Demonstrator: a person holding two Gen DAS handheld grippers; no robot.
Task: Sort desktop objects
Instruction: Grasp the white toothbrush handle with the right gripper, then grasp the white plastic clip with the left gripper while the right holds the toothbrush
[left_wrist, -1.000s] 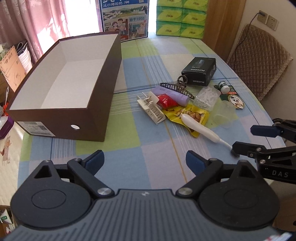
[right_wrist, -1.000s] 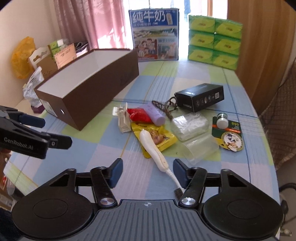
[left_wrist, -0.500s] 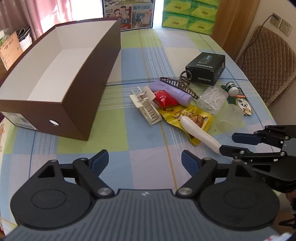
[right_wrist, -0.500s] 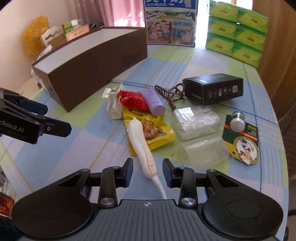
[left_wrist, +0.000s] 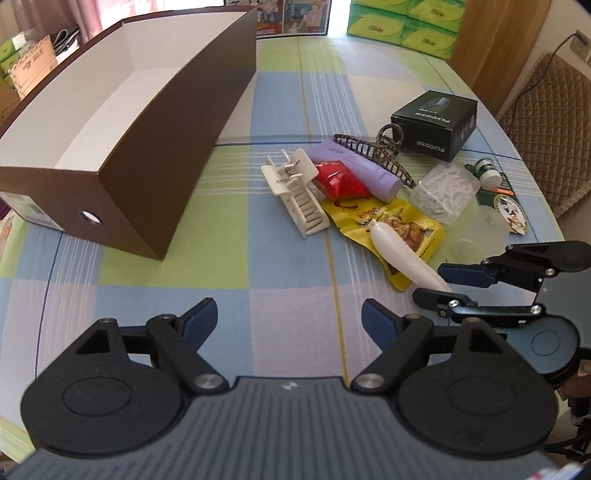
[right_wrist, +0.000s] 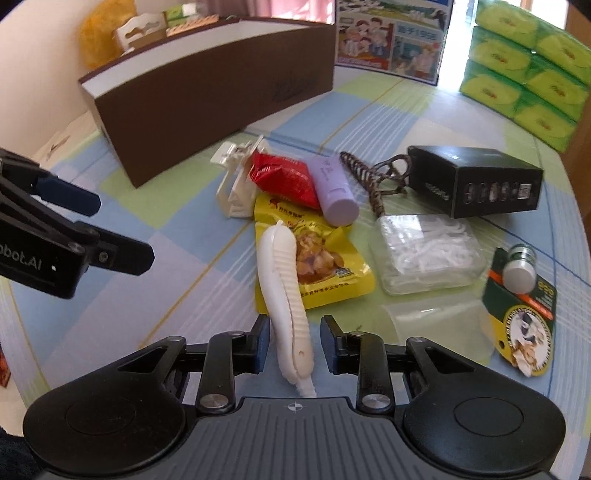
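1. Right gripper (right_wrist: 291, 345): fingers apart, one on each side of the white brush handle (right_wrist: 286, 291), not yet pressing it. A narrow gap shows on both sides.
2. White brush handle: ribbed, slender, lying flat. Far end rests on the yellow snack packet (right_wrist: 314, 258); near end, with its thin neck, runs under the gripper body. Its long axis runs almost straight away from the right gripper, leaning slightly left at the far end, so the fingers cross it squarely.
3. Left gripper (left_wrist: 288, 319): fingers wide apart, holding nothing, over bare checked tablecloth (left_wrist: 258, 280). The handle lies to its right and farther off; the right gripper is plainly the nearer tool.
4. Brown box (left_wrist: 155, 122): open-topped, white inside, nothing visible in it; stands on the left side of the table, well apart from the pile. Judged to be the destination.
5. Remaining pile, untouched: cream hair clip (left_wrist: 295, 192), red packet (right_wrist: 286, 177), lilac tube (right_wrist: 334, 190), dark claw clip (left_wrist: 373, 151), black carton (right_wrist: 476, 184), clear tub of floss picks (right_wrist: 424, 251), small white-capped bottle (right_wrist: 519, 267).
6. Judgement: closing on the handle is the step in hand; sorting has barely begun.
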